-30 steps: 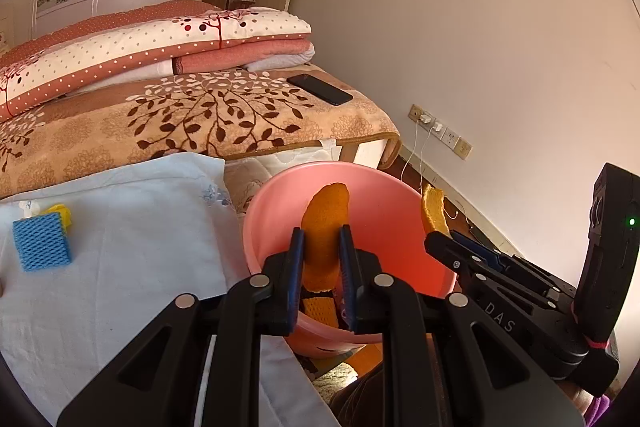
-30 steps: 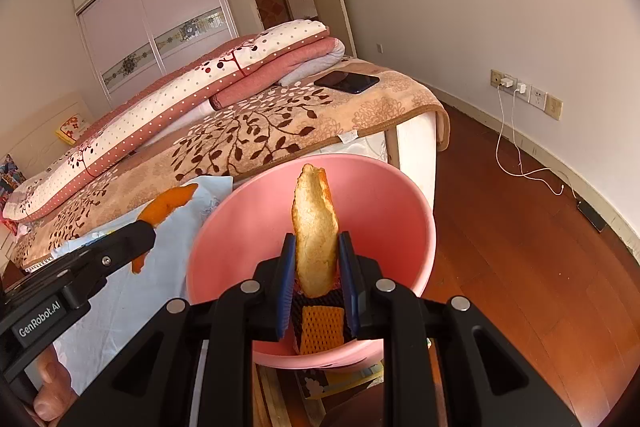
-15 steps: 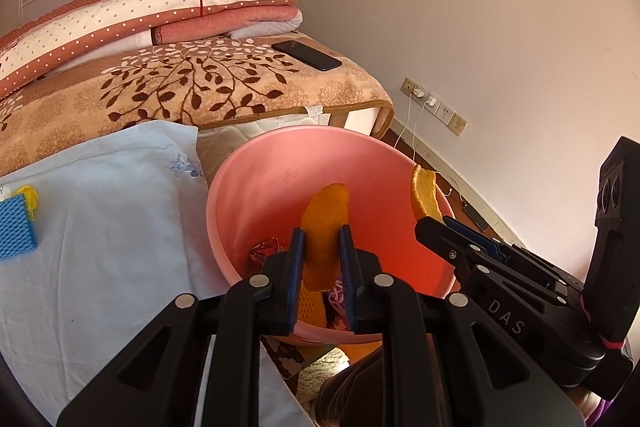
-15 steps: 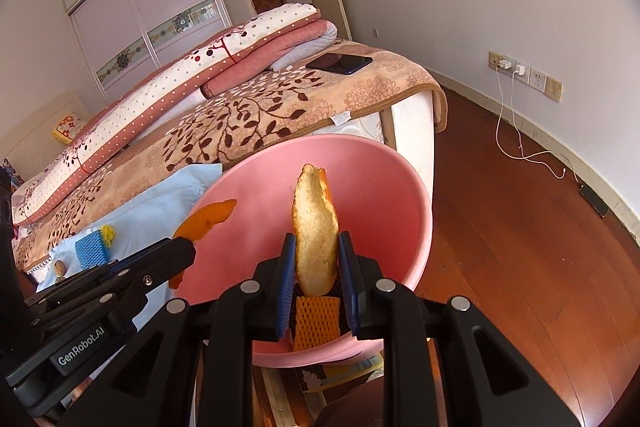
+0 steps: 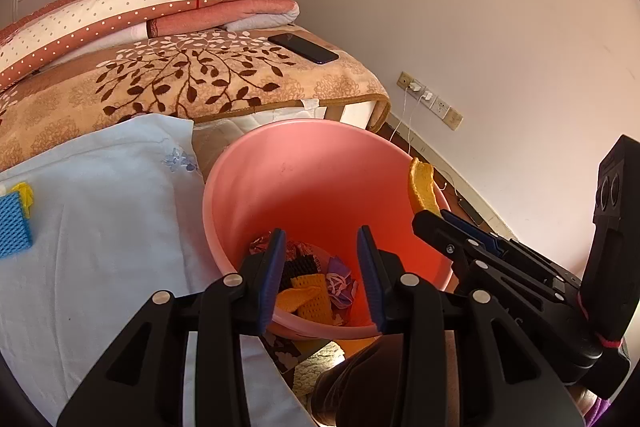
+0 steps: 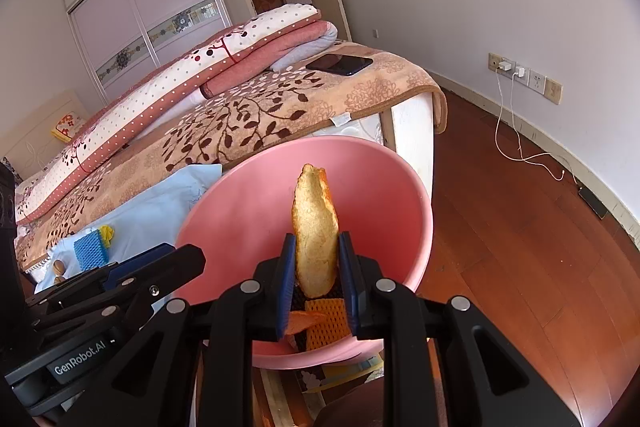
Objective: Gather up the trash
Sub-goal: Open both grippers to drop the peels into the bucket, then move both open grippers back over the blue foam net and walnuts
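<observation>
**Two grippers parked over the pink bin, one peel already let go**

Two grippers are being held over the pink bin [image 5: 320, 187], which is sitting in the lower middle of both views. In the left wrist view, the left gripper [image 5: 322, 267] is being shown with its jaws spread wide and nothing between them; they have just been opening. An orange peel [image 5: 296, 297] is lying at the bottom of the bin, low in the frame, among yellow netting [image 5: 316, 301] and crumpled wrappers [image 5: 340, 279].

In the right wrist view, the right gripper [image 6: 316, 273] is being kept narrow, clamped on a second peel [image 6: 314, 227]. That peel is being held upright between the blue pads, right in the centre of the frame, above the open bin. It's also being caught at the right side of the left view, poking up by the bin's rim.

Off to the left edge, a blue sponge [image 5: 14, 225] is resting on a light blue cloth [image 5: 100, 207]. A dark phone [image 5: 303, 48] is lying on the leaf-patterned blanket [image 5: 180, 79] in the upper middle.
</observation>
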Available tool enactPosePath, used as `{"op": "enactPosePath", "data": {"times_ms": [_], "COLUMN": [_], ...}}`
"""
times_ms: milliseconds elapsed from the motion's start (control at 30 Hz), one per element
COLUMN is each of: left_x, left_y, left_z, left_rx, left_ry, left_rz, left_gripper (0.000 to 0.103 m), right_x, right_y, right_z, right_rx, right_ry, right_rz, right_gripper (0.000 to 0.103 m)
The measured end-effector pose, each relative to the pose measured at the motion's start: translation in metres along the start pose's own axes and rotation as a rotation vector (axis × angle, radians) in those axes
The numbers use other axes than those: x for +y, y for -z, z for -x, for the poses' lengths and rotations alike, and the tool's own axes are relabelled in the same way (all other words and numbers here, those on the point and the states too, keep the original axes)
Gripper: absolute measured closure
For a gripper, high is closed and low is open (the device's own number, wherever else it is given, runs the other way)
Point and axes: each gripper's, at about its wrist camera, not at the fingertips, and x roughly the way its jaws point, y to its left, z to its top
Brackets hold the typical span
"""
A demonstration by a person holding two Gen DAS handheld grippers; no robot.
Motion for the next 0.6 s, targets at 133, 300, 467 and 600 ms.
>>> {"op": "enactPosePath", "data": {"times_ms": [133,300,467,600], "left_x": [0.002,0.004,0.009,0.017], "left_y": [0.001,0.002,0.003,0.005], "left_z": [0.004,0.009,0.015,0.022], "left_rx": [-0.004,-0.012,-0.017,-0.029], "left_ry": [0.0,-0.005,-0.014,-0.029], "left_rz": [0.0,0.005,0.016,0.028], "left_gripper": [0.066,0.066,0.066,0.066], "right_x": [0.002,0.006,0.013,0.021], "right_y": [0.0,0.0,0.0,0.002], "right_z": [0.003,0.01,0.015,0.016], "right_rx": [-0.016,-0.031,-0.033,-0.025], "right_ry": [0.005,0.004,-0.009,-0.019], "right_rz": [0.001,0.003,0.016,0.03], "right_gripper": [0.076,0.06,0.06,0.06]}}
